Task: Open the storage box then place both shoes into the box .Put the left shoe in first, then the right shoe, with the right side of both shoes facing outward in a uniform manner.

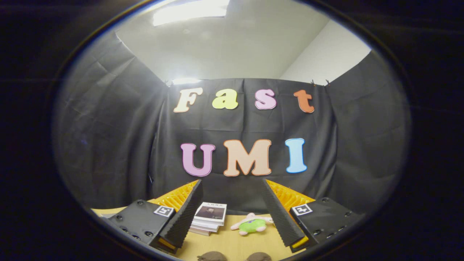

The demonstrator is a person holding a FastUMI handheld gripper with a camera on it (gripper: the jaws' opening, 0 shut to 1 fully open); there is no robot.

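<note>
Light came from a ceiling panel (190,12) overhead, blown out to plain white glare; a second hot spot (185,81) flared where the ceiling met the top of the booth cloth (108,145); the cloth itself stayed dim, its creases faintly lit; the table (224,243) was evenly and warmly lit, with soft short shadows under the books (210,216) and the plush toy (252,224); the gripper (232,188) fingers, spread apart, were sharp; the fisheye bent straight lines strongly near the rim, where focus softened and brightness fell away.

Books (210,217), plush toy (252,224) ahead.
</note>
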